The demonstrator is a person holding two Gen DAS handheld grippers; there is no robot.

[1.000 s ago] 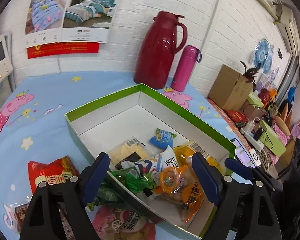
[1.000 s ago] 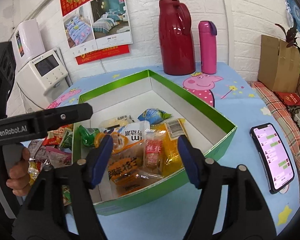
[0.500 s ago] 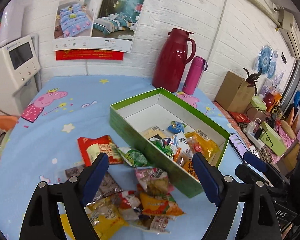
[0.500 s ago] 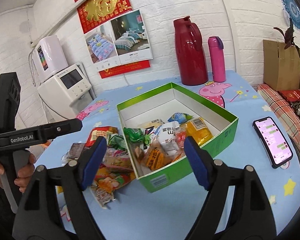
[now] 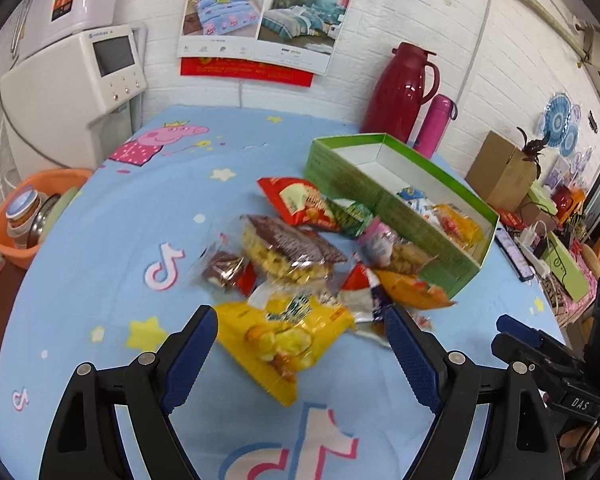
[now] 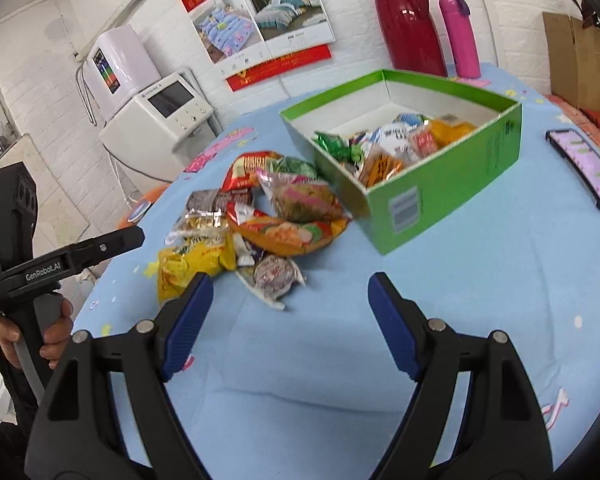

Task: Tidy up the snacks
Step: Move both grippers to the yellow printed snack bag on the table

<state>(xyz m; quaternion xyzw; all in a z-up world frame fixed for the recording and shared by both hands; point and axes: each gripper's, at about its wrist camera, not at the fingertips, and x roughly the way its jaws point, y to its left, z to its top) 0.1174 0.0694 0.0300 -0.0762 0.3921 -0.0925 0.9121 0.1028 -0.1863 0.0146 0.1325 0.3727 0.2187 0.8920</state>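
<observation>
On the far left, an orange basin [image 5: 4,236] beside the table holds stacked bowls and a round lidded tub. On the blue tablecloth [image 5: 100,248], printed with cartoon pigs, stars and music-note logos, a loose pile of snack packets [image 5: 300,256] lies just left of the green box [image 5: 388,208].

The left gripper [image 5: 300,344] hangs above the pile with its fingers spread wide and nothing between them; a yellow packet [image 5: 284,336] lies on the cloth below the gap. Beyond it lie a clear packet with a brown and yellow bar [image 5: 288,248] and a red packet [image 5: 300,204] that touches the box wall.

The green box, white inside, holds several packets at its near end: a green one [image 6: 336,146], white ones, an orange one [image 6: 380,168] and a yellow one [image 6: 452,128]; its far end is bare. Their print is too blurred to read.

The right gripper [image 6: 290,324] is also wide open and empty, over bare cloth in front of the box. In the right wrist view a hand [image 6: 52,336] holds the left gripper's handle, which reads "GenRobot.AI". A phone [image 6: 584,164] lies right of the box, screen lit. The right gripper's body reads "DAS" in the left wrist view.
</observation>
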